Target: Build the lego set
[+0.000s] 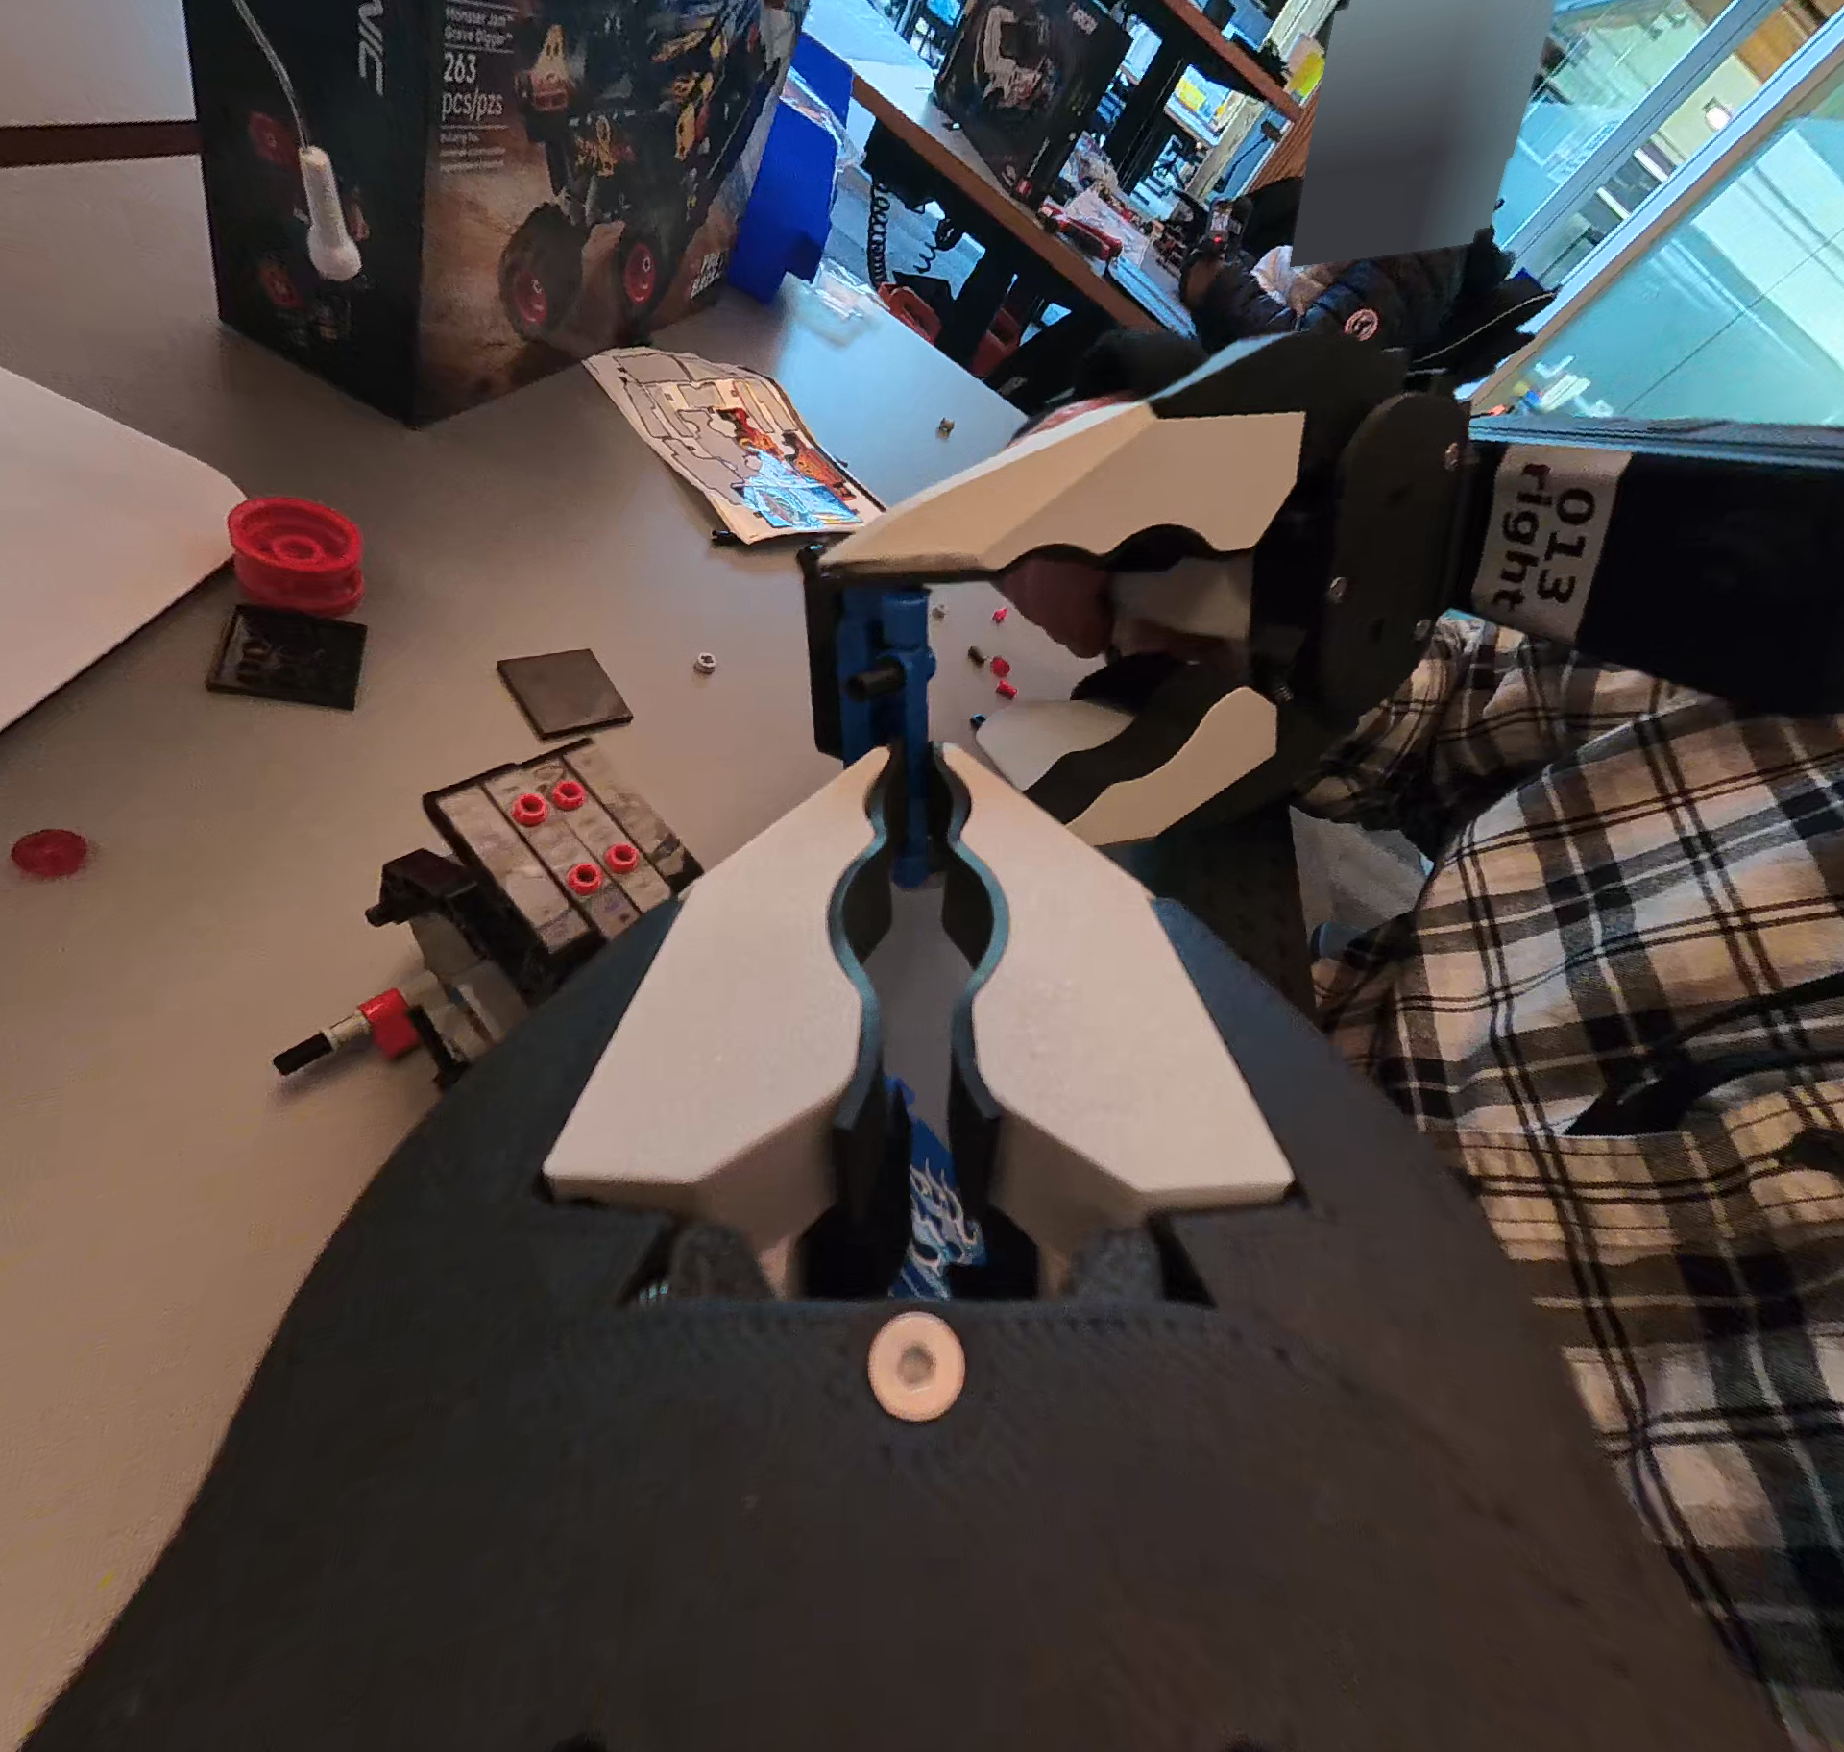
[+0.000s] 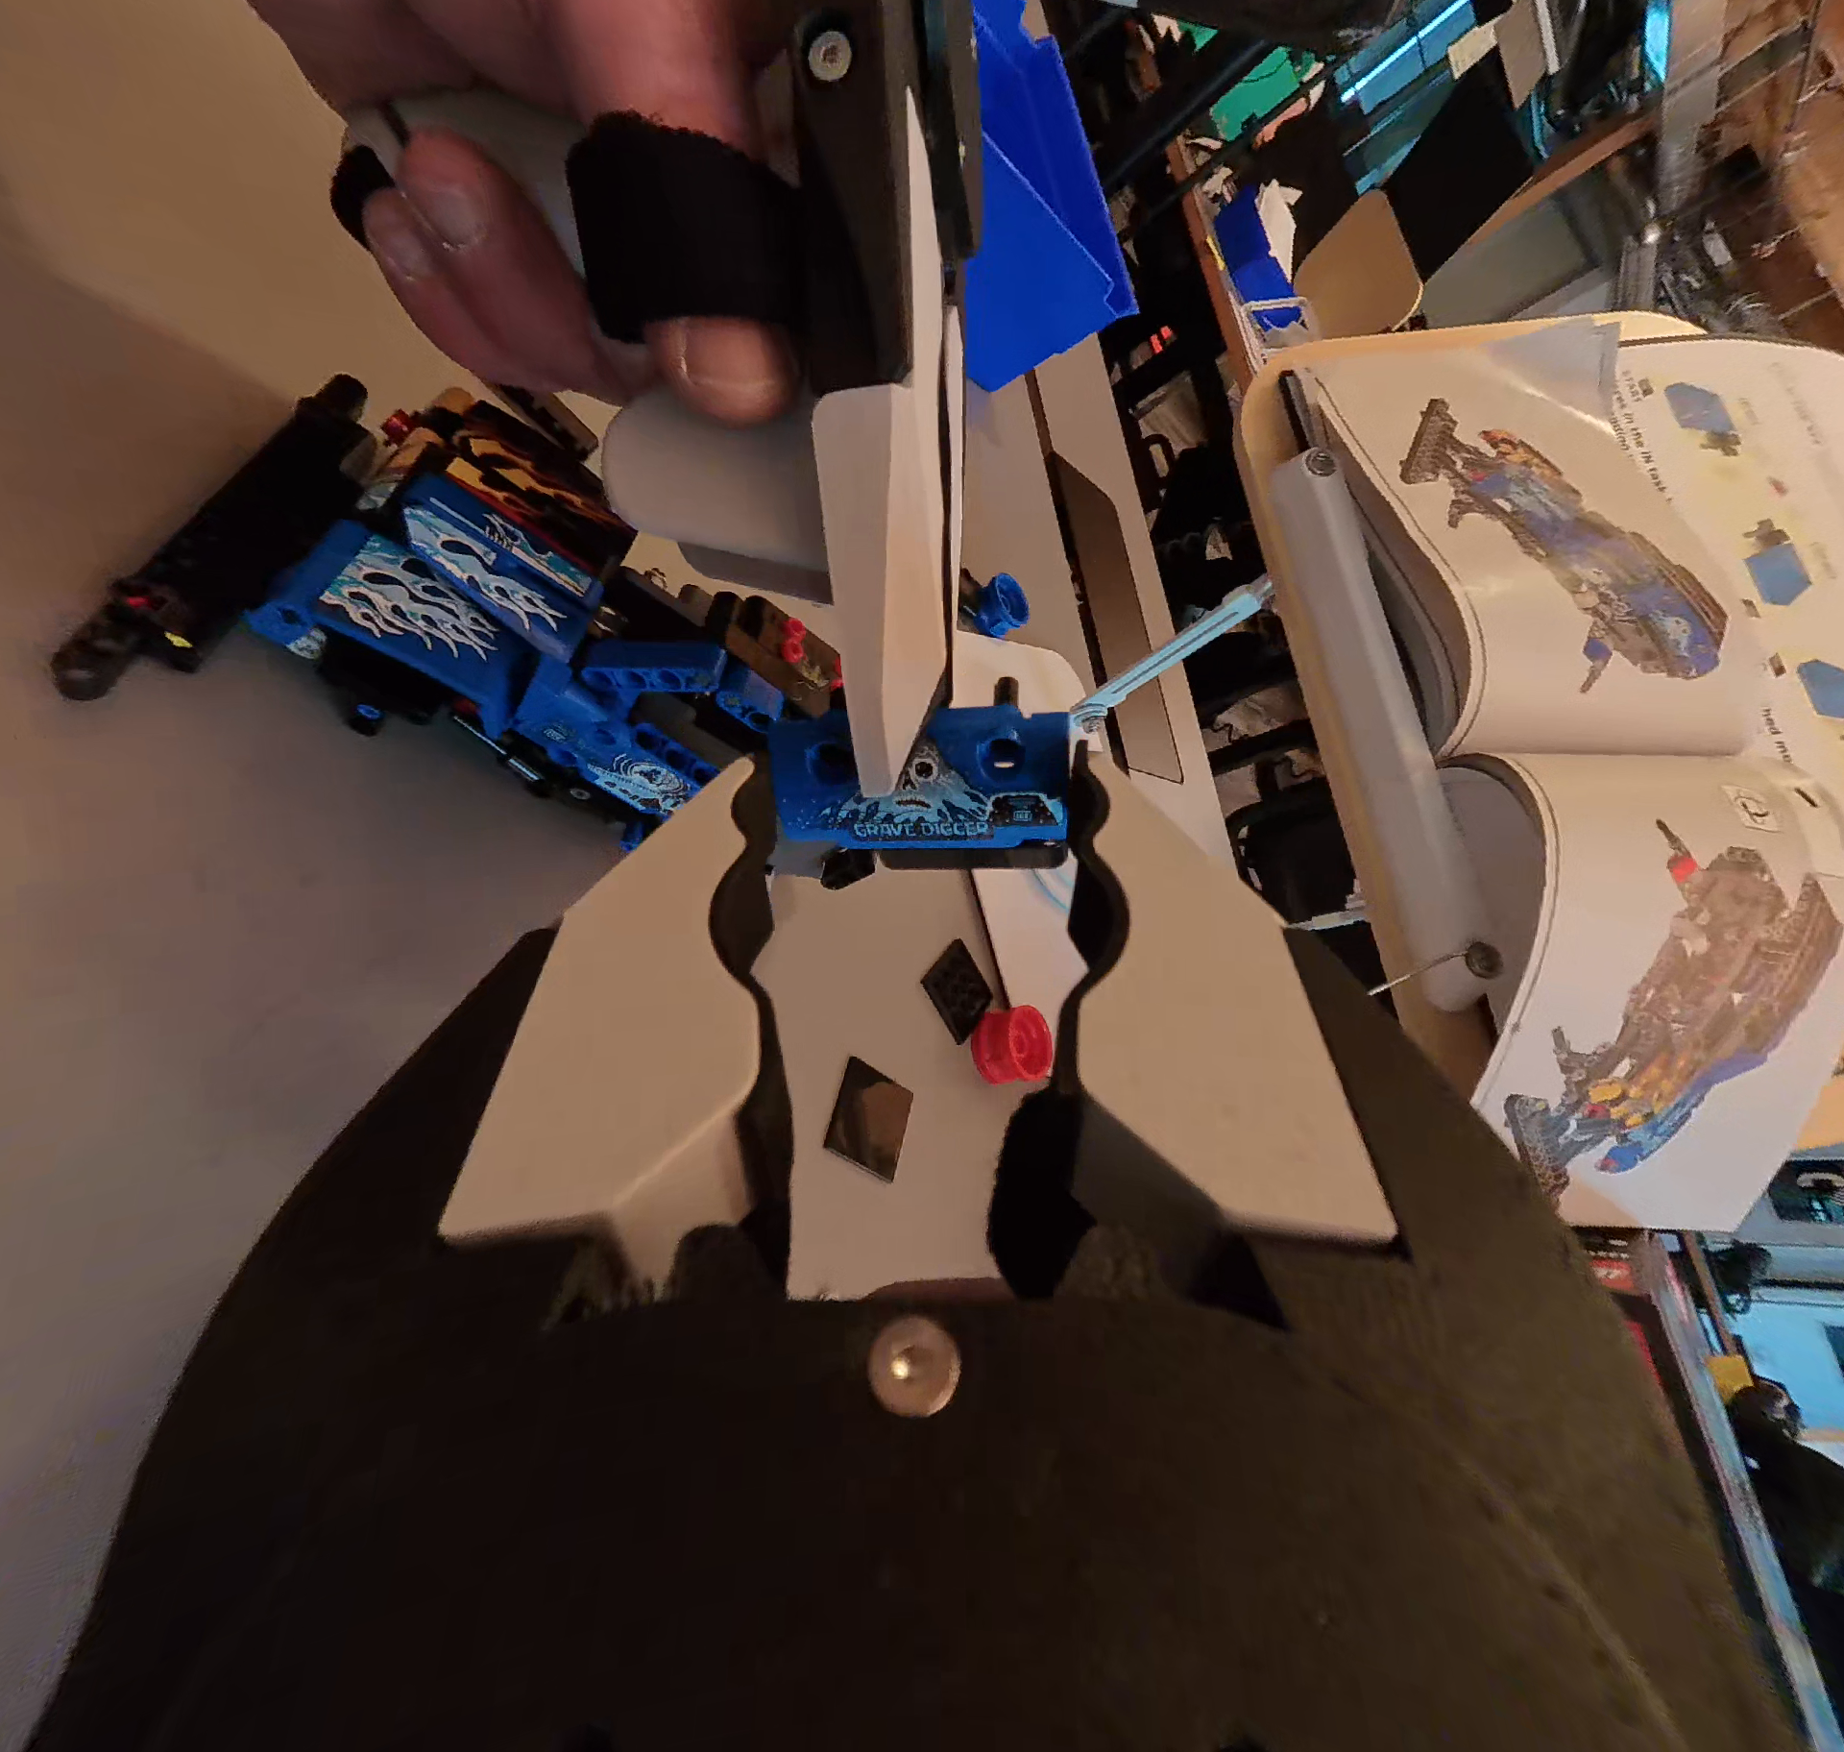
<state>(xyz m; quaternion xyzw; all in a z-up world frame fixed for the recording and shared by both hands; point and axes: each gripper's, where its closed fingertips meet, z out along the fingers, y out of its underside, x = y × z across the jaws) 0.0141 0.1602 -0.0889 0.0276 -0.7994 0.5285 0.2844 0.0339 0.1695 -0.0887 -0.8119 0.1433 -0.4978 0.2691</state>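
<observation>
A small blue Lego panel [image 2: 983, 756] with a printed sticker and a black plate on its back is held in the air between both grippers. My right gripper [image 2: 913, 786] is shut on its two ends. My left gripper [image 1: 913, 756] is shut on its middle; it comes down from the top in the right wrist view [image 2: 883, 766]. In the left wrist view the panel [image 1: 903, 646] stands edge-on, and the right gripper [image 1: 898, 666] reaches in from the right. The partly built blue and black truck body [image 2: 449, 596] with flame stickers lies on the table to the left.
On the table lie a black assembly with red pins [image 1: 559, 846], a red wheel hub [image 1: 294, 546], black tiles [image 1: 564, 691], small red pins [image 1: 1003, 686], a sticker sheet [image 1: 738, 447] and the set's box [image 1: 449, 137]. An open instruction booklet [image 2: 1597, 706] is at the right. A person's plaid shirt [image 1: 1597, 1006] is close. The tips of both grippers are at nearly the same place.
</observation>
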